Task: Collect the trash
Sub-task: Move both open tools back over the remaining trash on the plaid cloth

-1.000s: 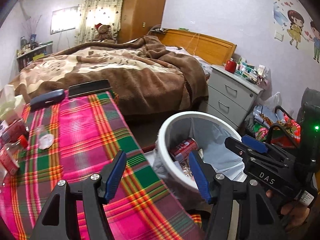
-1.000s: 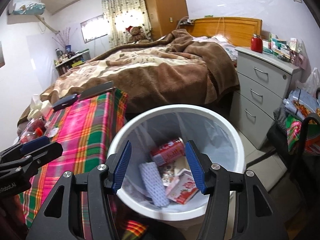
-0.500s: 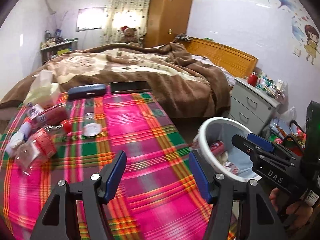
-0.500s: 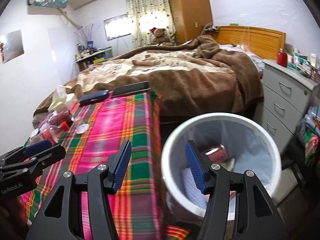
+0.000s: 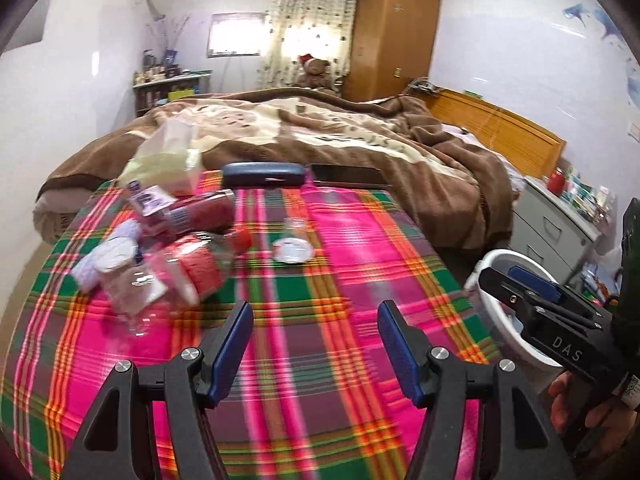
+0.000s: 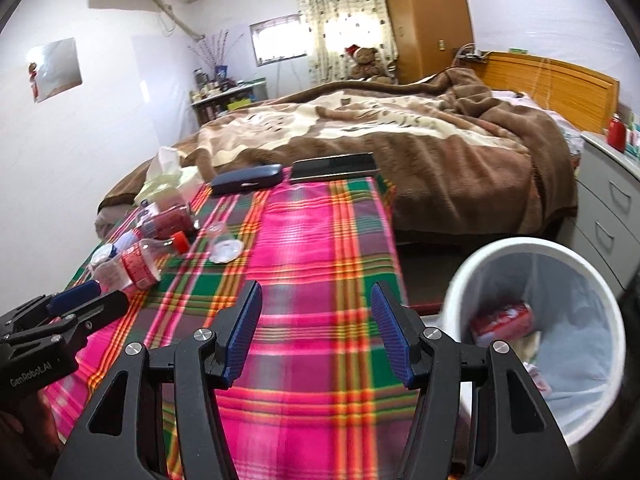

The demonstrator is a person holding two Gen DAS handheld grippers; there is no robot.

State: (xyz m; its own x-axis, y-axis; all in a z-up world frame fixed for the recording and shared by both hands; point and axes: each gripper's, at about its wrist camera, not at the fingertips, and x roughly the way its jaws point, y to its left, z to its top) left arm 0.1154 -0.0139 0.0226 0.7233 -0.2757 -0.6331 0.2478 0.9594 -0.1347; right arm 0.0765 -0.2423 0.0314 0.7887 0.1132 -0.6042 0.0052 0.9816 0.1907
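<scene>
Trash lies on the left of the plaid table (image 5: 360, 264): a crushed clear bottle with a red label (image 5: 188, 272), a second red-labelled bottle (image 5: 200, 212), purple foam netting (image 5: 90, 270), and a small clear cup with its lid (image 5: 294, 246). My left gripper (image 5: 316, 336) hovers open over bare cloth to the right of the crushed bottle. My right gripper (image 6: 316, 332) is open above the table's right half, with the white bin (image 6: 520, 242) to its right. A red can (image 6: 504, 320) lies in the bin. The crushed bottle (image 6: 136, 264) sits far left in the right wrist view.
A tissue pack (image 5: 168, 164), a blue case (image 5: 264, 174) and a flat black device (image 5: 344, 176) line the table's far edge. A bed with a brown blanket (image 5: 360, 136) stands behind. Grey drawers (image 6: 608, 208) are beyond the bin. A hand (image 5: 572, 400) holds the right gripper.
Both views have swung left, away from the bin and over the table. The trash pile has come into the left wrist view and the bin has slid to the right edge.
</scene>
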